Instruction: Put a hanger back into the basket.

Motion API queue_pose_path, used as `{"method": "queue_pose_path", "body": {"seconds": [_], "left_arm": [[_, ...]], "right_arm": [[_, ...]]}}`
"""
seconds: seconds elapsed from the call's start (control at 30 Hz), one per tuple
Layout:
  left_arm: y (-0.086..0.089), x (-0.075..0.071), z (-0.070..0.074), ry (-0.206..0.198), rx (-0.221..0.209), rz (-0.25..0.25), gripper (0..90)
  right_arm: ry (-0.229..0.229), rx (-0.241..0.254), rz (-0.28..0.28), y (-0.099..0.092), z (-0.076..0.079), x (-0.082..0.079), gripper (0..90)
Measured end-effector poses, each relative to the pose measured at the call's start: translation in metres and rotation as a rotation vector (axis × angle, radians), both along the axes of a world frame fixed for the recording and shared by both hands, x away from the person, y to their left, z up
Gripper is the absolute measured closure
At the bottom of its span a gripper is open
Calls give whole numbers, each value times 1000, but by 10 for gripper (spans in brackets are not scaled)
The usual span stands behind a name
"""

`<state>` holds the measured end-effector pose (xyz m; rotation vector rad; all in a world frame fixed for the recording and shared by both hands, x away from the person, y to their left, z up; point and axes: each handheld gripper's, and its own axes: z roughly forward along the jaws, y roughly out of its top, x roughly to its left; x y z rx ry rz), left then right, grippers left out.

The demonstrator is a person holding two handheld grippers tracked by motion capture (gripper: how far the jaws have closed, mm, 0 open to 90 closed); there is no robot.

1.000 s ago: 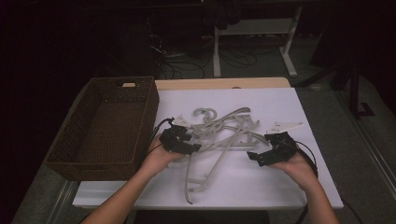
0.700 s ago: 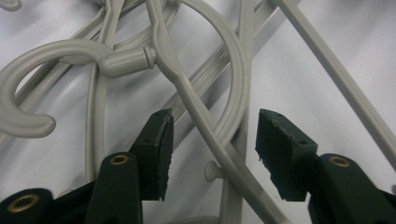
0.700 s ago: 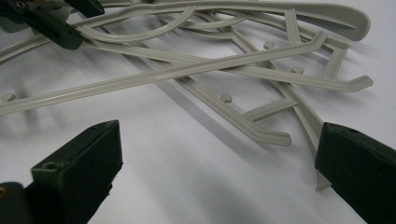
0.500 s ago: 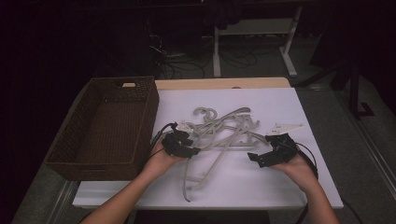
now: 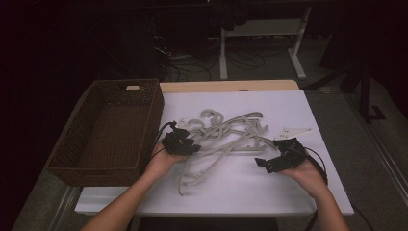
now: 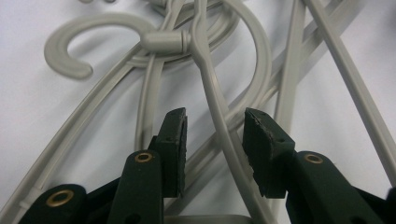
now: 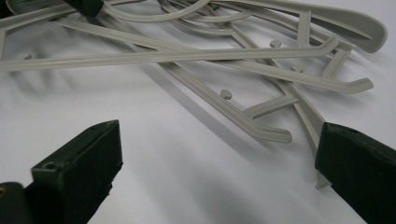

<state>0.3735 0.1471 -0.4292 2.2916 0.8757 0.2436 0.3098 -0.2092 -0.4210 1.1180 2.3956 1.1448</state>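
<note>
The left gripper (image 6: pixel 214 140) straddles one hanger arm (image 6: pixel 219 130) with narrow fingers, best closed squarely, while the right gripper's (image 7: pixel 219 177) fingers gape wide, empty.

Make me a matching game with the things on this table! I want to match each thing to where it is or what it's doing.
Things:
1. wicker basket
2. grey hangers
3. left gripper
4. right gripper

Places or states:
A. jaws wide open over bare white tabletop
B. tangled in a pile mid-table
C. jaws open around one hanger's thin arm
D. sits empty at the table's left side

Pairs: 1-D, 2-B, 3-C, 4-A
</note>
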Motion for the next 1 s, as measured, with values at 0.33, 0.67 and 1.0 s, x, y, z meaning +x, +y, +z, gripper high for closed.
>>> {"method": "queue_pose_path", "body": {"seconds": [0.33, 0.67, 1.0], "left_arm": [[-8, 5, -2, 26, 20, -14, 727], [-7, 7, -1, 37, 33, 24, 774], [-7, 5, 2, 33, 38, 43, 797]], "right_arm": [[0, 1, 2, 0, 0, 0, 5], [-2, 3, 3, 0, 0, 0, 5], [-4, 6, 3, 0, 0, -1, 6]]}}
